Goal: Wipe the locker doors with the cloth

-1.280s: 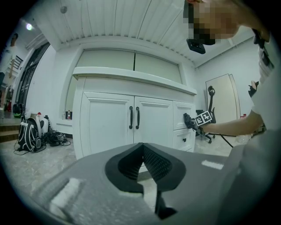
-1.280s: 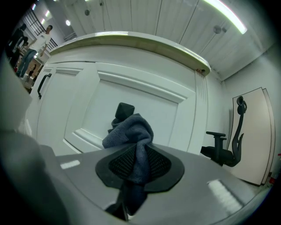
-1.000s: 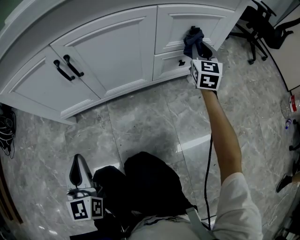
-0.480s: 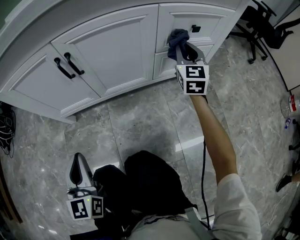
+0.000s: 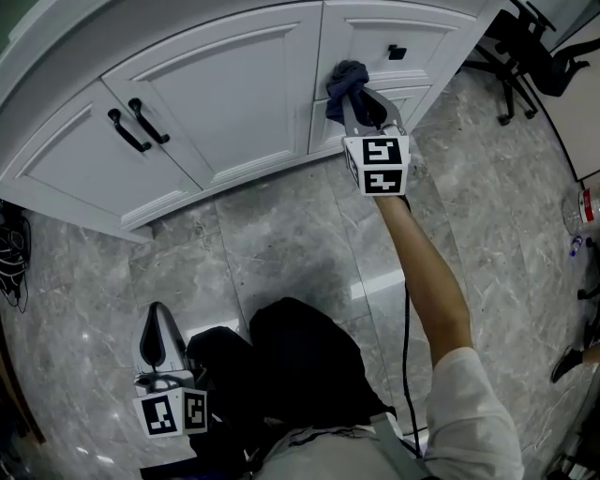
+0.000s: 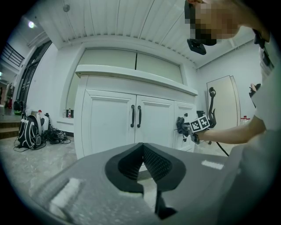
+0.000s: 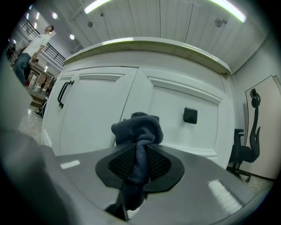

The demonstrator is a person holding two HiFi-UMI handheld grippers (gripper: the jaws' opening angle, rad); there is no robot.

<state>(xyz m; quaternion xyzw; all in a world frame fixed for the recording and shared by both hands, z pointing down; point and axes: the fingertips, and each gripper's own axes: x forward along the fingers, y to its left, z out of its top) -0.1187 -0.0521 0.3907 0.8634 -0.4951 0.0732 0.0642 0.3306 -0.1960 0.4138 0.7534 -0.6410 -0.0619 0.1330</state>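
The dark blue cloth (image 5: pixel 345 79) is bunched between the jaws of my right gripper (image 5: pixel 360 105), which is shut on it. The cloth presses against the white locker's upper drawer front (image 5: pixel 412 28), at its lower left corner beside the seam with the double doors (image 5: pixel 230 89). In the right gripper view the cloth (image 7: pixel 138 127) sits left of the black square knob (image 7: pixel 190 115). My left gripper (image 5: pixel 157 345) hangs low over the floor beside the person's legs, shut and holding nothing. From the left gripper view (image 6: pixel 142 151) the cloth (image 6: pixel 180 125) shows far off against the locker.
Two black bar handles (image 5: pixel 139 126) stick out from the double doors. A black office chair (image 5: pixel 525 42) stands at the right of the locker. Bags (image 6: pixel 28 132) lie on the grey marble floor (image 5: pixel 281 234) to the locker's left. A bottle (image 5: pixel 585 206) is at the far right edge.
My right gripper has carried the cloth leftward across the drawer front, from beside the knob to the drawer's left edge. The left gripper has stayed put.
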